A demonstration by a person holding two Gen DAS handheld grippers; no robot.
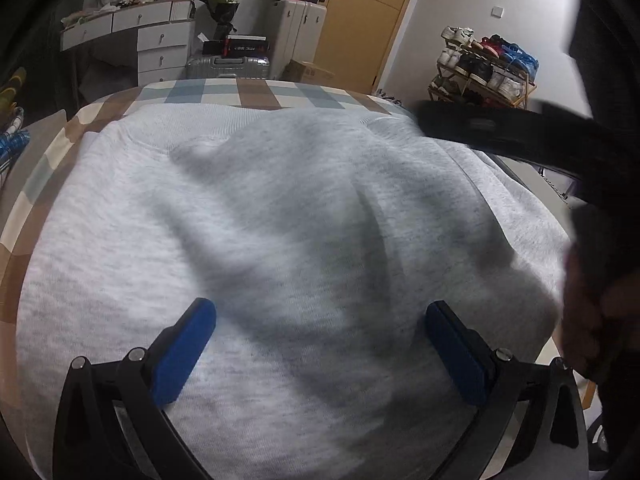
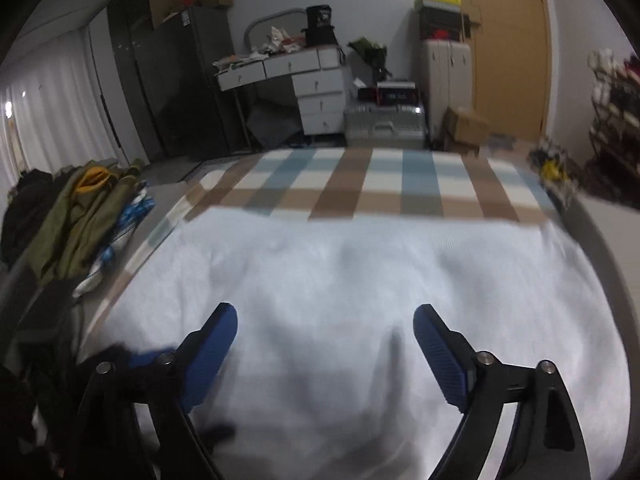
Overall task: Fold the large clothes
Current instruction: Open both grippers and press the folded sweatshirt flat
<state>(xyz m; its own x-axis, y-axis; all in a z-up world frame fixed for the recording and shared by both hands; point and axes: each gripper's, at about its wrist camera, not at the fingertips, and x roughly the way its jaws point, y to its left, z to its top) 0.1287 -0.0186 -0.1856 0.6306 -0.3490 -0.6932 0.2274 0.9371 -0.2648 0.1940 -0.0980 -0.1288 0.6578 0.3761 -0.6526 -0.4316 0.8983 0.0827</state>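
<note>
Surface: bed (image 2: 400, 184) under a checked cover of blue, brown and cream squares.
On it: light grey sweatshirt (image 1: 280, 220), spread flat with soft wrinkles, filling the near and middle part.
Far edge: a bare band of checked cover beyond the sweatshirt.
Left edge: a narrow strip of cover beside the sweatshirt.

Showing pale heather-grey on the sweatshirt (image 1: 280, 208); blue, brown and cream checks on the bed cover (image 2: 360, 184); blue pads on black gripper fingers (image 1: 188, 344); olive and yellow in the clothes pile (image 2: 84, 208); tan on the door (image 2: 508, 40).
</note>
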